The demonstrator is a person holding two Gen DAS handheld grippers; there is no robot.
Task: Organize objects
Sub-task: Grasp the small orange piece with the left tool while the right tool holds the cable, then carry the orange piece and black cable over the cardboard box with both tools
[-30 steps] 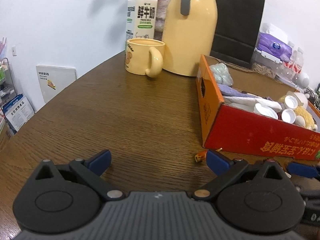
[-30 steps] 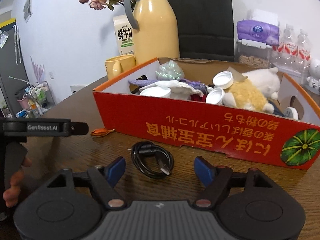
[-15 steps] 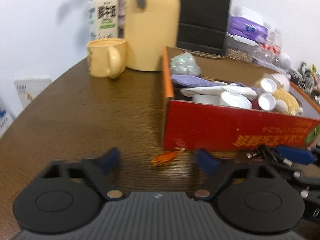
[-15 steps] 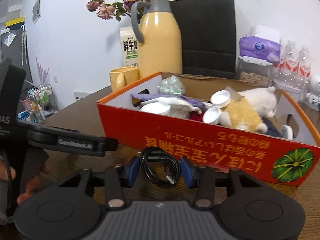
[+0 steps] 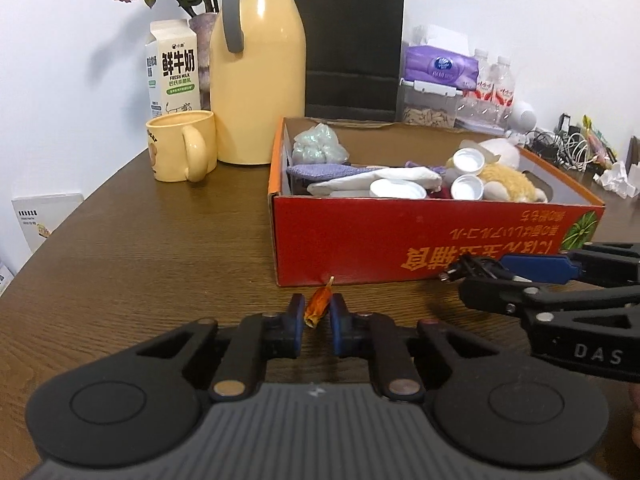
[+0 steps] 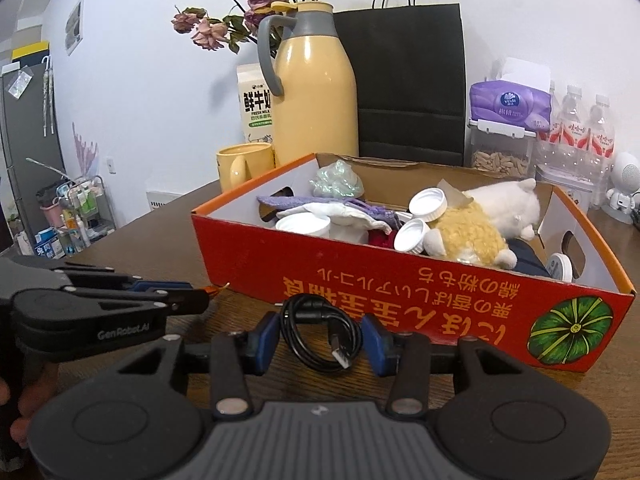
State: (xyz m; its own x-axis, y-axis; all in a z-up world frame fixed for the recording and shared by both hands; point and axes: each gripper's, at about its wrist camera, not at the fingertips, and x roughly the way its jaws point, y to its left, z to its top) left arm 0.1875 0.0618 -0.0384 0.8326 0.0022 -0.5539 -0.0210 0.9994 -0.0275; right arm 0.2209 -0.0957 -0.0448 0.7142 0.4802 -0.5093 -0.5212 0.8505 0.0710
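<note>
Here, in my left wrist view, my left tongs (image 5: 318,318) have just been closing, and their blue pads now pinch a small orange wrapper (image 5: 319,305) standing on the table (image 5: 132,252). Straight beyond them is the red cardboard box (image 5: 432,236), its near corner just past the wrapper. My right tongs (image 5: 478,280) come in from the right side with a black cable in them.

In my right wrist view, my right tongs (image 6: 320,338) are clenched on a coiled black USB cable (image 6: 318,336), both pads pressing the coil's sides. The box wall stands just beyond them. My left tongs (image 6: 196,298) lie off to the left, near the box corner.
</note>
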